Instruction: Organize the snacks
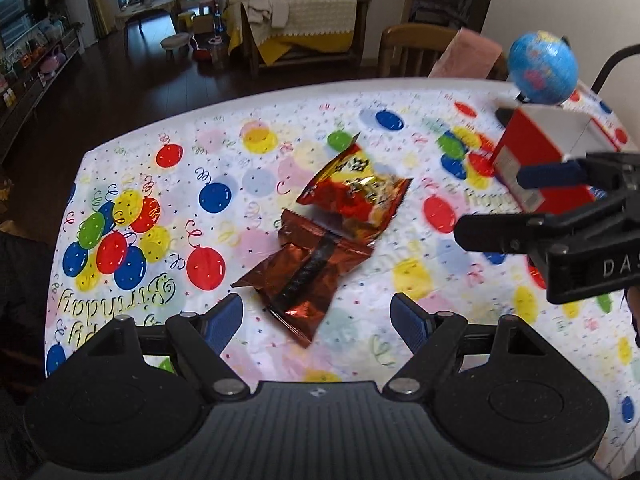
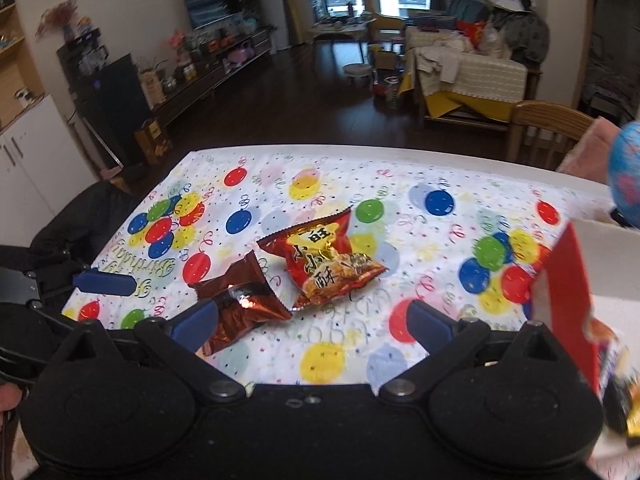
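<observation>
Left gripper [image 1: 316, 320]: jaws wide, nothing between them, hovering just short of the brown foil packet [image 1: 298, 276]. Right gripper [image 2: 312, 326]: also spread wide and empty, over the same near end of the pile.

Both snacks lie mid-table on the balloon tablecloth [image 1: 168, 184]. The red-orange chip bag [image 1: 358, 188] lies on the far side of the brown packet, the two touching or overlapping at their edges. The red box [image 1: 540, 156], open at the top, stands at your right, with a blue globe [image 1: 542, 68] behind it.

Judgement: you are at the pick stage, two packets still loose, neither grasped. The brown packet is nearest. Foil is slippery and crumpled, so lower one gripper around a raised edge, close firmly, then carry it to the box opening. Keep the other gripper clear.
</observation>
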`<action>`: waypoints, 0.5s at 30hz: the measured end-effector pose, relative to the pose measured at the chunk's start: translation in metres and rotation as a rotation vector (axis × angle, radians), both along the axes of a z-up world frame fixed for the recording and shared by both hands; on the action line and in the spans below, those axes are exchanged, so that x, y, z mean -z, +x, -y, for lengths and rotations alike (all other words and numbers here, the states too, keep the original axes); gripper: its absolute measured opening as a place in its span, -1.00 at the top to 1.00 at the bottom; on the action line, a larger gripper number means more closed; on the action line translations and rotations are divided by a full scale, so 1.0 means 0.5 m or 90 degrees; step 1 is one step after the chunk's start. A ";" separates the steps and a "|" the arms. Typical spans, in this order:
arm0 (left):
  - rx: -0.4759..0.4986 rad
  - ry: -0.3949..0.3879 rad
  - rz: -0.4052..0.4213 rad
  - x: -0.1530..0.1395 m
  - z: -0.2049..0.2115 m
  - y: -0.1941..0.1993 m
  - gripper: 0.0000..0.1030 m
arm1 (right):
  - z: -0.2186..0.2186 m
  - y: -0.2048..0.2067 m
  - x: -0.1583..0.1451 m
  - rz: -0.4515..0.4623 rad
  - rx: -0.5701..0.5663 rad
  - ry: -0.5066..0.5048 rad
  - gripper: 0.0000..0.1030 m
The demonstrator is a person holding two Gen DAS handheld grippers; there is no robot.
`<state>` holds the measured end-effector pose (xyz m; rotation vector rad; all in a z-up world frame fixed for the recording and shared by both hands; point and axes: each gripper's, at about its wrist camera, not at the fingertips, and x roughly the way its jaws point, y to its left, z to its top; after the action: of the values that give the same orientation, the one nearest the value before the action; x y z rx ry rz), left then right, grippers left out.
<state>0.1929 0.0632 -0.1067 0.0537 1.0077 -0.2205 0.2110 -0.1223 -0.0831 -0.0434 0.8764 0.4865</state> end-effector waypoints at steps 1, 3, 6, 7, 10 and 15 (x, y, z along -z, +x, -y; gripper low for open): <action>0.003 0.000 -0.006 0.008 -0.001 0.008 -0.57 | -0.005 0.011 0.007 -0.001 -0.009 -0.002 -0.96; 0.010 0.010 -0.014 0.021 0.001 0.024 -0.57 | -0.018 0.031 0.021 -0.002 -0.024 -0.011 -0.94; 0.028 0.020 -0.020 0.036 0.007 0.046 -0.57 | -0.033 0.061 0.040 -0.004 -0.046 -0.022 -0.94; 0.036 0.022 -0.024 0.041 0.009 0.054 -0.57 | -0.038 0.071 0.046 -0.004 -0.053 -0.027 -0.94; 0.053 0.031 -0.037 0.060 0.017 0.075 -0.57 | -0.047 0.101 0.064 -0.004 -0.077 -0.043 -0.94; 0.061 0.046 -0.054 0.095 0.026 0.104 -0.57 | -0.069 0.141 0.095 -0.013 -0.108 -0.060 -0.93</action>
<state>0.2452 0.0501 -0.1540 0.1591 1.0987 -0.2755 0.2817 -0.0879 -0.1307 -0.2011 0.9195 0.6047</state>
